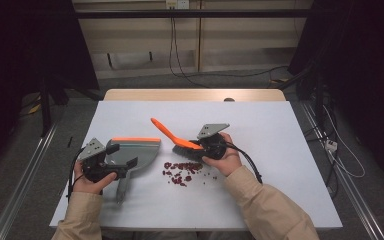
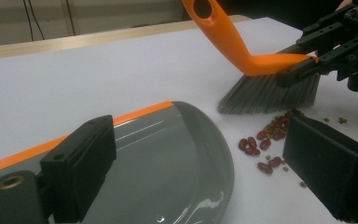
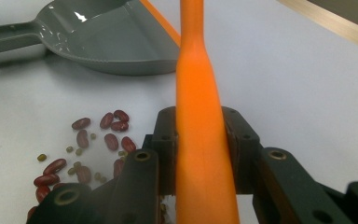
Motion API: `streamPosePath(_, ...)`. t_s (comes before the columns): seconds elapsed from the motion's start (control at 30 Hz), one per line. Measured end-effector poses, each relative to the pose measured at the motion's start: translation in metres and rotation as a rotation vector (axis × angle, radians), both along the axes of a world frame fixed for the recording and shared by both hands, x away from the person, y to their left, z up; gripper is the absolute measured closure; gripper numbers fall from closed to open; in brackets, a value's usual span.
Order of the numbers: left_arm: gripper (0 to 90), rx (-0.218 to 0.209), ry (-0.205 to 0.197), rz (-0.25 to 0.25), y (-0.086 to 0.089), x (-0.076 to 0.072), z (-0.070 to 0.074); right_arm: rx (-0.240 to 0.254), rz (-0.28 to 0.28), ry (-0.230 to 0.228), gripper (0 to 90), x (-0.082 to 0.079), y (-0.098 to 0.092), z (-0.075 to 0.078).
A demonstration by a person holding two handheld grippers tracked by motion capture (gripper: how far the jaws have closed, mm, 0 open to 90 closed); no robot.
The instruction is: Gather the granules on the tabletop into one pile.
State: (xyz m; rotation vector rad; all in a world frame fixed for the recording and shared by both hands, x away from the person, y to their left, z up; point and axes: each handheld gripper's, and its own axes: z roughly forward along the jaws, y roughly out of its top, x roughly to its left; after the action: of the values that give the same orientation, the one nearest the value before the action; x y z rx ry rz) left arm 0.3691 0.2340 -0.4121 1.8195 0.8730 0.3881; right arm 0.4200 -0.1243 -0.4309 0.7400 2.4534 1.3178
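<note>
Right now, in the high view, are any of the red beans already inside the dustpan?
No. The red beans lie in a loose pile on the white table, apart from the dustpan, whose grey tray holds nothing.

Beans (image 1: 180, 172) between dustpan (image 1: 135, 150) at left and brush (image 1: 180, 142) behind.

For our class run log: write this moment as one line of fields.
left tool: open, at dustpan | right tool: shut on brush | beans: on table, between brush and dustpan

Grey dustpan (image 1: 132, 152) with orange edge, orange-handled brush (image 1: 172, 136) with grey bristles, dark red beans (image 1: 179, 172), white tabletop (image 1: 260, 130).
</note>
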Motion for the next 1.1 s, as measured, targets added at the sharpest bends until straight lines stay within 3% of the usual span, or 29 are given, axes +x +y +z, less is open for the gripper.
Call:
streamPosePath(0.13,9.5,0.004,-0.001,-0.003,-0.001,0.0,0.0,-0.008,-0.053,0.016,70.9,0.001,0.001,0.002)
streamPosePath(0.2,9.5,0.004,-0.002,-0.003,-0.001,0.0,0.0,0.031,-0.096,0.031,71.0,0.001,-0.002,0.001)
streamPosePath(0.37,9.5,0.001,-0.003,-0.003,-0.001,-0.001,0.0,0.123,-0.205,0.014,71.1,-0.005,-0.015,0.009)
streamPosePath(0.5,9.5,0.004,-0.005,-0.008,-0.002,-0.002,0.001,0.112,-0.3,-0.045,71.1,-0.023,-0.027,0.017)
streamPosePath(0.6,9.5,0.007,-0.005,-0.012,-0.004,-0.003,0.001,0.128,-0.363,-0.053,71.1,-0.038,-0.037,0.017)
streamPosePath(0.93,9.6,-0.001,-0.02,-0.022,-0.006,-0.005,0.004,0.124,-0.639,-0.118,71.0,-0.091,-0.061,0.004)
streamPosePath(1.0,9.6,-0.002,-0.021,-0.025,-0.006,-0.005,0.004,0.104,-0.67,-0.134,71.0,-0.097,-0.059,-0.001)
streamPosePath(1.1,9.6,-0.001,-0.025,-0.027,-0.007,-0.005,0.005,0.084,-0.671,-0.119,71.0,-0.098,-0.053,-0.008)
